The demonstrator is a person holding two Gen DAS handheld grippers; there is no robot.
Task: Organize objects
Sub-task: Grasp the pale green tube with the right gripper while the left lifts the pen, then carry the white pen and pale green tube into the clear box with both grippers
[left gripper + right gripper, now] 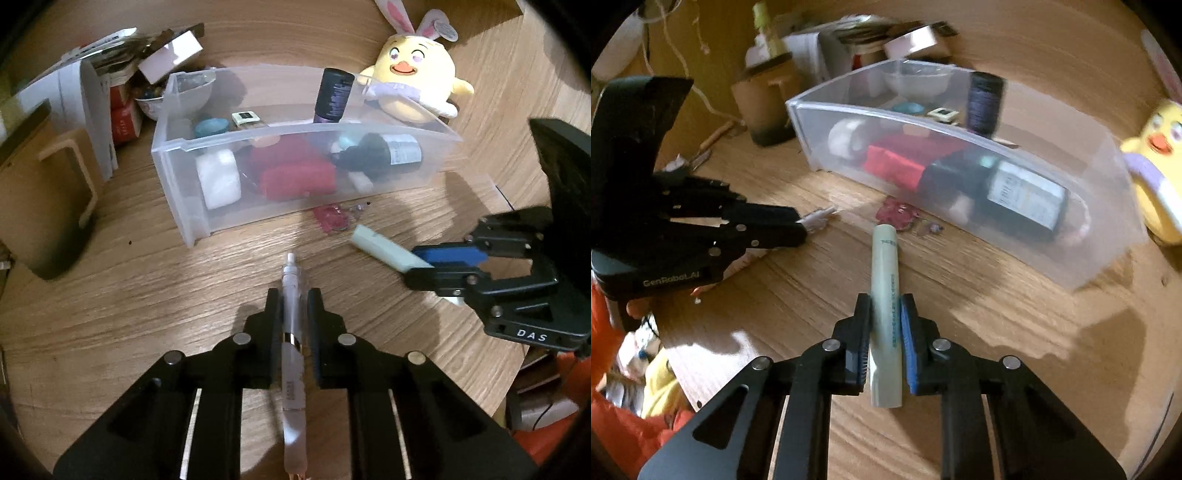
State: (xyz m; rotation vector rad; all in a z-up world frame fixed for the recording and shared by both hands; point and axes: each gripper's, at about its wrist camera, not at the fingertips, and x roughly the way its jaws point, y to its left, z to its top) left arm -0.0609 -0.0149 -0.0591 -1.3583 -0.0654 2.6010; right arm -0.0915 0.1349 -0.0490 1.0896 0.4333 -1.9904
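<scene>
Clamped between the left gripper's (292, 295) black fingers, a clear pen-shaped tube (291, 314) with a white tip runs lengthwise along them, its tip poking past them above the wooden table (147, 280). Likewise the right gripper (884, 301) is pressed onto a pale green tube (884, 288) with teal print down its side, held lengthwise between blue pads (908, 332), one end jutting forward.

Ahead of both stands a translucent plastic bin (207, 214) holding a red cloth item, a white roll, a dark bottle lying down and a dark purple bottle upright. A yellow chick plush (413, 77) with rabbit ears sits just beyond the bin's right end. A small pink trinket (897, 214) lies on the table between the green tube's end and the bin's near wall.
</scene>
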